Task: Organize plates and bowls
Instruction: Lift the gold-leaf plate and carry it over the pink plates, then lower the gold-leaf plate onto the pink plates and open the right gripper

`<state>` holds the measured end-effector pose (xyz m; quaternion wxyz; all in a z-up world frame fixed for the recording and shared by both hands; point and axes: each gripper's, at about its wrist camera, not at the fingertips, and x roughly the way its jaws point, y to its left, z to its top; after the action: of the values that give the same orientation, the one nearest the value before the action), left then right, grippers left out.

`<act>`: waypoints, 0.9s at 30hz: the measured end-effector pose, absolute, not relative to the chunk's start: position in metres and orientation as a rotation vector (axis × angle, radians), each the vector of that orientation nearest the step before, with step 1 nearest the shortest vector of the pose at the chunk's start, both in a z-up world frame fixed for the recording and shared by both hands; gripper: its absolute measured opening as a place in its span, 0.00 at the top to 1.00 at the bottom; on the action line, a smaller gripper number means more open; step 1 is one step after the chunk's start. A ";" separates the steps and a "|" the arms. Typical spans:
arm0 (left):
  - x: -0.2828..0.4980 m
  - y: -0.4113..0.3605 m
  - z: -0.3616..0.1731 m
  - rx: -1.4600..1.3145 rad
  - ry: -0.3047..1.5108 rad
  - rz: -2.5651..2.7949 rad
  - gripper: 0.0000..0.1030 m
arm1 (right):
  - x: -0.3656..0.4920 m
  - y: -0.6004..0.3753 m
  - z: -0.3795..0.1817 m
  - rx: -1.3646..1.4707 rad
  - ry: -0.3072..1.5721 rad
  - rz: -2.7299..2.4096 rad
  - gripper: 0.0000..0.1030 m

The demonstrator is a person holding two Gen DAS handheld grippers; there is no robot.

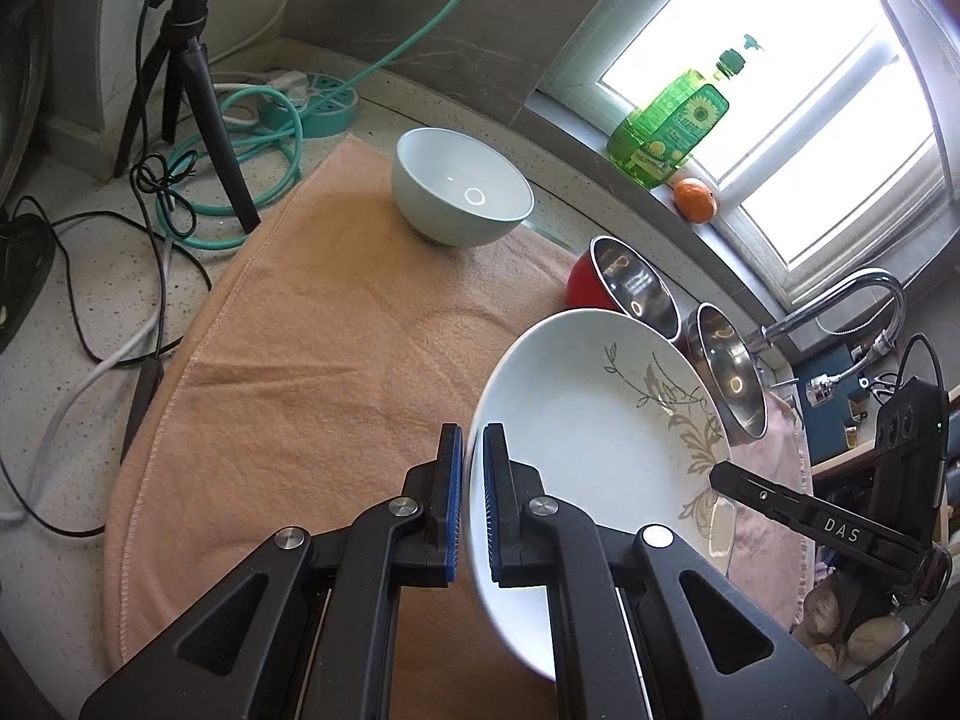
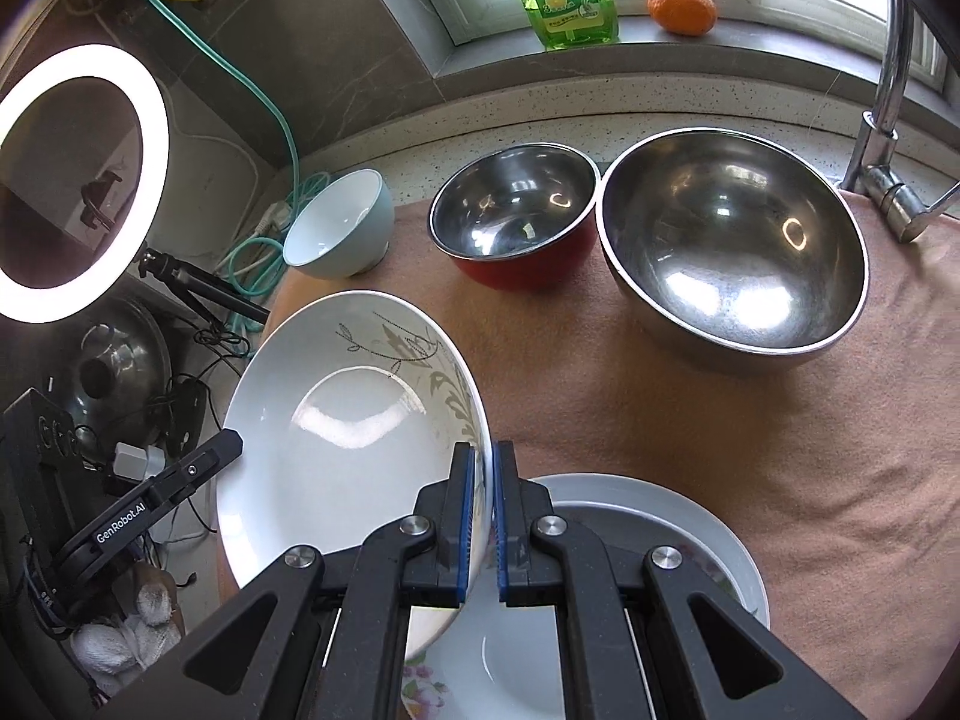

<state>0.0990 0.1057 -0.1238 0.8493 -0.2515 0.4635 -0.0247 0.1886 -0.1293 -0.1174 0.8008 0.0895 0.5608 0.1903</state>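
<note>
Plate [image 2: 336, 438] clamped at opposite rims by both hand-held grippers, above another plate [image 2: 708, 528], steel bowls [image 2: 732, 258] beyond.

Your bench [image 1: 90, 300] is pale speckled stone, and most of it lies under a peach towel [image 1: 300, 372]. Directly on the stone you have a black tripod [image 1: 198, 90], coiled teal hose [image 1: 264, 138] and a tangle of black cables [image 1: 162, 180] (all off the towel's left edge). On the towel stand a pale blue bowl [image 2: 342, 228], a red-sided steel bowl [image 2: 516, 222], a larger steel bowl [image 2: 732, 258] and a white plate [image 2: 690, 516].
</note>
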 end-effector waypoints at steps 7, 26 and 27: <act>0.091 0.087 -0.127 -0.526 0.994 -0.082 0.95 | 0.172 -0.150 -0.117 0.208 1.200 0.385 0.94; 0.070 0.031 -0.137 -0.492 1.050 -0.187 0.95 | 0.130 -0.214 -0.128 0.261 1.217 0.293 0.95; 0.070 0.029 -0.138 -0.489 1.053 -0.190 0.95 | 0.128 -0.217 -0.129 0.264 1.220 0.289 0.95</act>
<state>0.0696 0.0289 -0.1378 0.8319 -0.2304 0.4968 -0.0898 0.1278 -0.2167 -0.1295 0.8018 0.1229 0.5691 0.1348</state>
